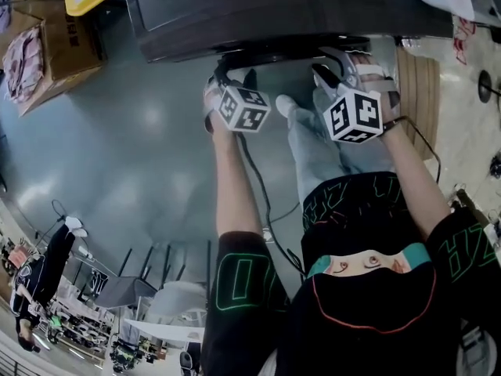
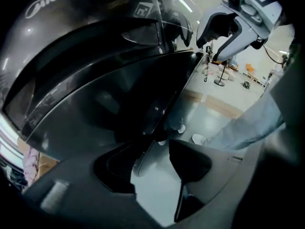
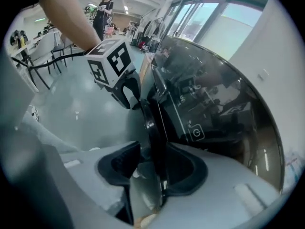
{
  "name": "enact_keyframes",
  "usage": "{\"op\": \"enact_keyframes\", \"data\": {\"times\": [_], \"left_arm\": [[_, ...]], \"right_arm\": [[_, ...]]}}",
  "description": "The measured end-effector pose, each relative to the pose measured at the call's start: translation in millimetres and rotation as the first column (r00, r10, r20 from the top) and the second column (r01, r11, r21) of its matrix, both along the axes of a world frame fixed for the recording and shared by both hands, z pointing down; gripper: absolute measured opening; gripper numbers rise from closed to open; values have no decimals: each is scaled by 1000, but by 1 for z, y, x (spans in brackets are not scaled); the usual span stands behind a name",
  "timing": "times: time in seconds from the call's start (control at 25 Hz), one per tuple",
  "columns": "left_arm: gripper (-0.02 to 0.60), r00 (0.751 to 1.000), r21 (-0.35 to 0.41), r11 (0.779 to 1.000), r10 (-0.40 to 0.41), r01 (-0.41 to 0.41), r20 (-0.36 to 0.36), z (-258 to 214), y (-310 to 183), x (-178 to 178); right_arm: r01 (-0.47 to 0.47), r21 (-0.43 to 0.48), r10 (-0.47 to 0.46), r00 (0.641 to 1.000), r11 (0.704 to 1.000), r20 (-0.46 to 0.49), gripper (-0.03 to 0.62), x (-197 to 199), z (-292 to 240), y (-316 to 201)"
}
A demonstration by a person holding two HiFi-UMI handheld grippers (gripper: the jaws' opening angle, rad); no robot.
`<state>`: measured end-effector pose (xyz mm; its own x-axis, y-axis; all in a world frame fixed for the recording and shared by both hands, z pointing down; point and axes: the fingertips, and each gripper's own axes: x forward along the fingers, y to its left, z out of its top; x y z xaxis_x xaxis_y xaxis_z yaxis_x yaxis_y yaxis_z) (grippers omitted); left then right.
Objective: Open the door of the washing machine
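While standing close against the washing machine (image 1: 290,6), holds the left gripper (image 2: 152,162) tipped steeply down with jaws spread wide, straddling the dark rim of the door (image 2: 157,106) without pinching it. Sets the right gripper (image 3: 152,165) further along the same rim, likewise spread, rim running up between the jaws and lying close to one jaw (touching or not, cannot tell). Seems meant to take the rim at two spots and share the pull, rather than twist the door from one side. Cannot tell whether already ajar. Reads "Midea" (image 2: 52,3) on the glossy dark surface beyond the rim in the left gripper view; finds a small G-like mark (image 3: 197,132) in a rounded square on the glass (image 3: 224,104) in the right gripper view. Shows only black-and-white square patterns on the marker cubes (image 1: 354,116), no words. Leaves the green lettering on the black shirt (image 1: 352,225) too broken to read.
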<state>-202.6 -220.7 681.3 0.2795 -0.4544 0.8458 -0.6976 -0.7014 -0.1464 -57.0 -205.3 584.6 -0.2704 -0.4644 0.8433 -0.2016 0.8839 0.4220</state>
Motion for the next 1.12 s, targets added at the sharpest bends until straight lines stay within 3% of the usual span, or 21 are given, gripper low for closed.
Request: {"op": "enact_keyframes", "data": {"times": [0.28,0.76,0.96,1.12], "left_arm": [[235,998,-13,998,-56,55,-30,5,0,-1],[235,993,-18,993,-113,113,-13,2,2,-8],[233,990,-42,990,-137,137,-19,5,14,-4],[233,985,-47,985,-169,167,-34,7,39,-3]], "right_arm": [[15,-13,-16,995,1000,-102,183,6,19,-4],[38,-14,-39,997,999,-68,137,-2,17,-4],[21,-118,-25,999,993,-32,150,2,20,0],[61,-119,-65,997,991,-30,153,2,20,15]]}}
